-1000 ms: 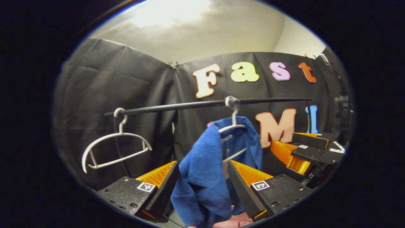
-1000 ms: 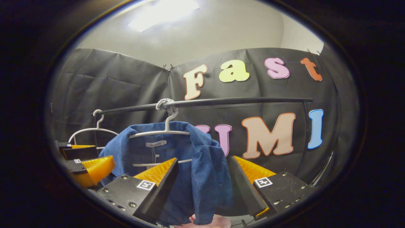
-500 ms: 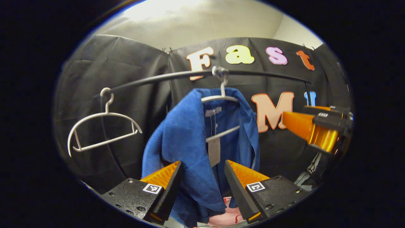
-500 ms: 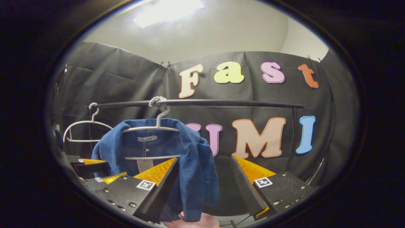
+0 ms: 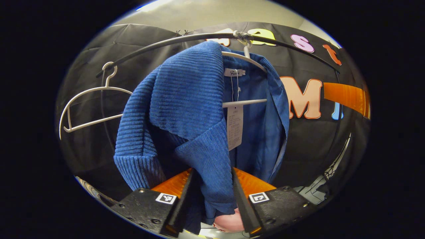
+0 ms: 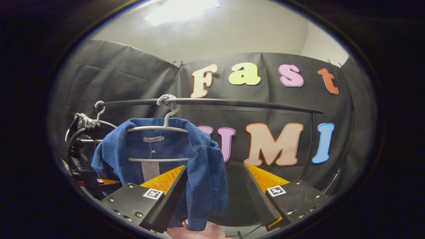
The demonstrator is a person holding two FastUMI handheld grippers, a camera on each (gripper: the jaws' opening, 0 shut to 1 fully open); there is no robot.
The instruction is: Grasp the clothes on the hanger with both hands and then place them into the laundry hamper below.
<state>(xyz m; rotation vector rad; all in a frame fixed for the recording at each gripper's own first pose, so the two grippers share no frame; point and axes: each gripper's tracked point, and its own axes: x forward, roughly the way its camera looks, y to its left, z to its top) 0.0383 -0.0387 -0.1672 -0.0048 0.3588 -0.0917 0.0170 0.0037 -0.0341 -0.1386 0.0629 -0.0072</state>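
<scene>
The blue jacket (image 5: 186, 109) hangs on a white hanger (image 5: 245, 101) from a black rail (image 5: 166, 43). A paper tag (image 5: 234, 127) dangles inside it under the collar.

In the left gripper view, the left gripper (image 5: 211, 199) is very close to the jacket. A fold of its front edge hangs down between the two fingers. The fingers sit close on both sides of the cloth, but I cannot tell if they squeeze it. A thick cuff (image 5: 137, 169) hangs just off to the left of the fingers. A pink hamper (image 5: 229, 222) peeks out below the fingertips.

In the right gripper view, the right gripper (image 6: 215, 196) has its fingers wide apart. The jacket's near edge hangs by the left finger (image 6: 166, 199), and the space toward the right finger (image 6: 262, 196) is open. The jacket does not reach that finger.

An empty white hanger (image 5: 89, 106) hangs farther along the rail, off to the left of the jacket, with a gap between them.
</scene>
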